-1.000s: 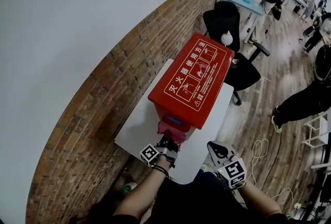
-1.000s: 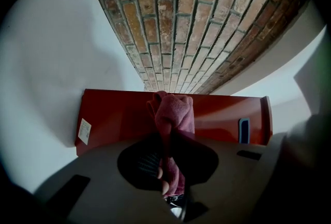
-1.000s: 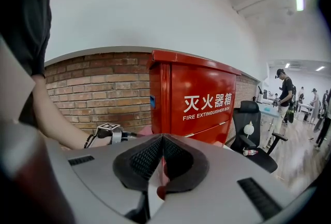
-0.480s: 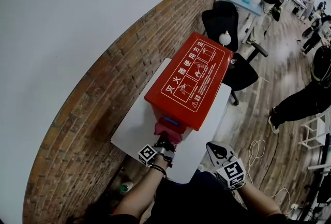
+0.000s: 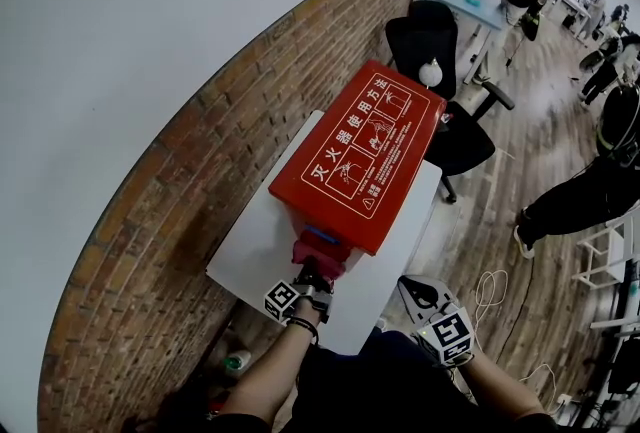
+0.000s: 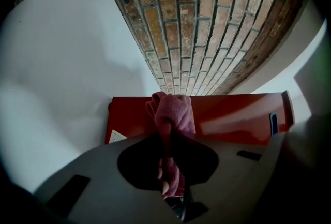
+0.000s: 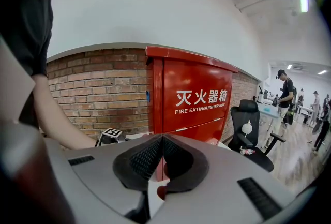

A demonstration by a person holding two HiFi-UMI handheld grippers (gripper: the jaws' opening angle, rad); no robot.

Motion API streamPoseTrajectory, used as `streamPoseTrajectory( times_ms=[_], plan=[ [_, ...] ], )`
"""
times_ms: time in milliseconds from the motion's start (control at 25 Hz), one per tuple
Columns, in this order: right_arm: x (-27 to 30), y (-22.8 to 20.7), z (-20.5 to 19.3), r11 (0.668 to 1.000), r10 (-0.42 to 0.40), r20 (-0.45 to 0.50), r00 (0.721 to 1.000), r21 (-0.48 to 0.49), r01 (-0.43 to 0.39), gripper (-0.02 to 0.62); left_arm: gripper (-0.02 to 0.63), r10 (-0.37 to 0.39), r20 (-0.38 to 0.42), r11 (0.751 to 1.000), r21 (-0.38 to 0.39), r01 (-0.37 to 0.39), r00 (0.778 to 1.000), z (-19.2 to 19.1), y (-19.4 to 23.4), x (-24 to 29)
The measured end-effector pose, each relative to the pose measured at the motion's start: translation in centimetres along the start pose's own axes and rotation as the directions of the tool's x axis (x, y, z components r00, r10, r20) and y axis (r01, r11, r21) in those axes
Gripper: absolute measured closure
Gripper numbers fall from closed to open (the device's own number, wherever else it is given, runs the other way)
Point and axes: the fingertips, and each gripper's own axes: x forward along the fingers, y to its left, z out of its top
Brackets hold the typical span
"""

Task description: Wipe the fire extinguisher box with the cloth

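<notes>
A red fire extinguisher box [image 5: 356, 158] with white lettering on its lid stands on a white table [image 5: 250, 249]. My left gripper [image 5: 308, 283] is shut on a dark pink cloth [image 5: 318, 256], which it holds against the box's near end below the lid. In the left gripper view the cloth [image 6: 172, 117] sticks out past the jaws and touches the red box [image 6: 232, 119]. My right gripper [image 5: 424, 295] hangs to the right of the table, shut and holding nothing. The right gripper view shows the box's front [image 7: 194, 101] with its white lettering, and the left gripper's marker cube [image 7: 109, 134].
A brick wall [image 5: 190, 171] runs along the table's left side, close behind the box. A black office chair [image 5: 440, 71] stands beyond the box. People [image 5: 590, 191] stand on the wooden floor at right. A white cable [image 5: 495, 291] lies on the floor near the table.
The box and table have slid slightly left and up in the head view. The left gripper stays at the box's near end with the cloth. The right gripper has hardly moved.
</notes>
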Motion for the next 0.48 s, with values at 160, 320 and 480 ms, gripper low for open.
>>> streamPoseTrajectory(
  times_ms=[160, 320, 480],
  plan=[
    [0.0, -0.4, -0.4, 1.0, 0.006, -0.008, 1.0, -0.007, -0.006, 0.575, 0.551, 0.024, 0.008, 1.0, 0.017, -0.025, 1.0, 0.3, 1.4, 0.3],
    [0.0, -0.7, -0.8, 1.0, 0.019, -0.021, 1.0, -0.017, -0.019, 0.575, 0.551, 0.052, 0.018, 0.998, 0.027, -0.052, 0.998, 0.4, 2.8, 0.6],
    [0.2, -1.0, -1.0, 0.999, 0.031, -0.028, 0.999, -0.025, -0.032, 0.575, 0.551, 0.084, 0.03, 0.996, 0.036, -0.086, 0.996, 0.5, 4.1, 0.8]
  ],
)
